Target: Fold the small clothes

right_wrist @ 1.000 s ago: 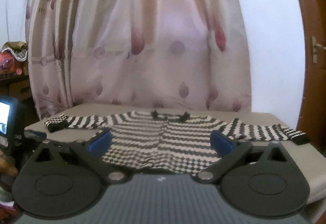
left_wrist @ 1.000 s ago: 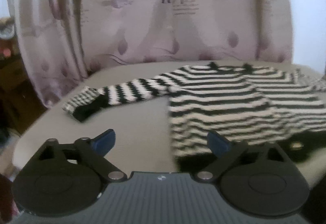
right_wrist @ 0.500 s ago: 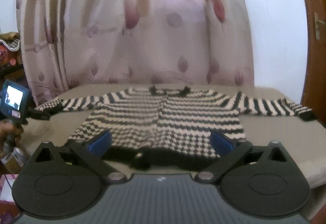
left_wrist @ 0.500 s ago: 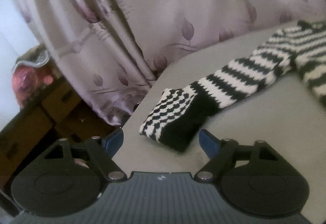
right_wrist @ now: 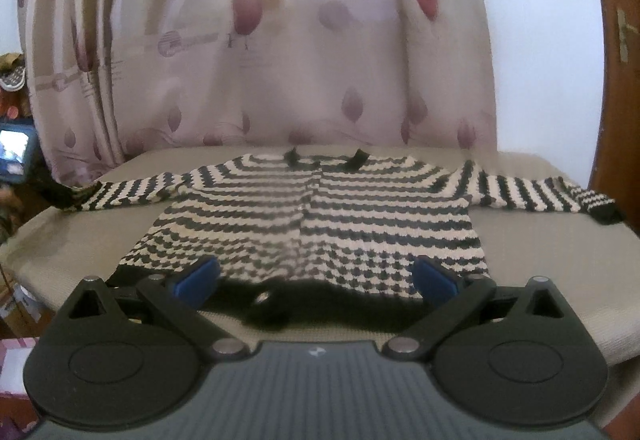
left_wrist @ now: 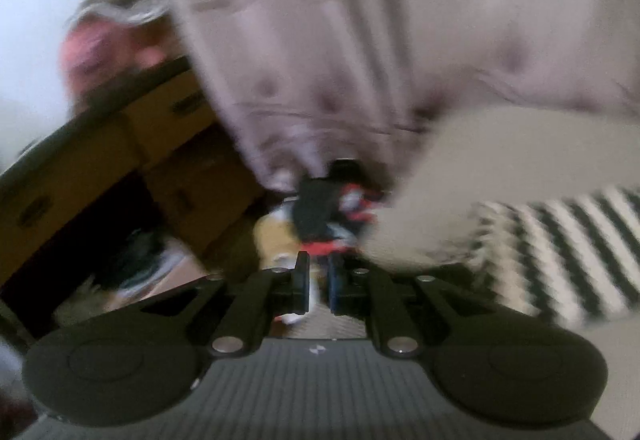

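A curtain [right_wrist: 280, 60] is hanging close behind the table's [right_wrist: 540, 240] back edge. The striped cardigan [right_wrist: 320, 216] is covering the middle, leaving bare strips along the front corners.

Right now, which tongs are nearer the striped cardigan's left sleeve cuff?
Left. The left tongs, nearly closed, sit at the black-and-white striped knit cardigan's left sleeve end. The right tongs hover open over its black hem.

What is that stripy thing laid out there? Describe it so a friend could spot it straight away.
Look below the pink leaf-patterned curtain to the grey padded surface. Spread flat on it, sleeves stretched out to both sides, lies a small knitted cardigan. Its black-and-white stripes and black hem mark it out; nothing else lies on that surface.
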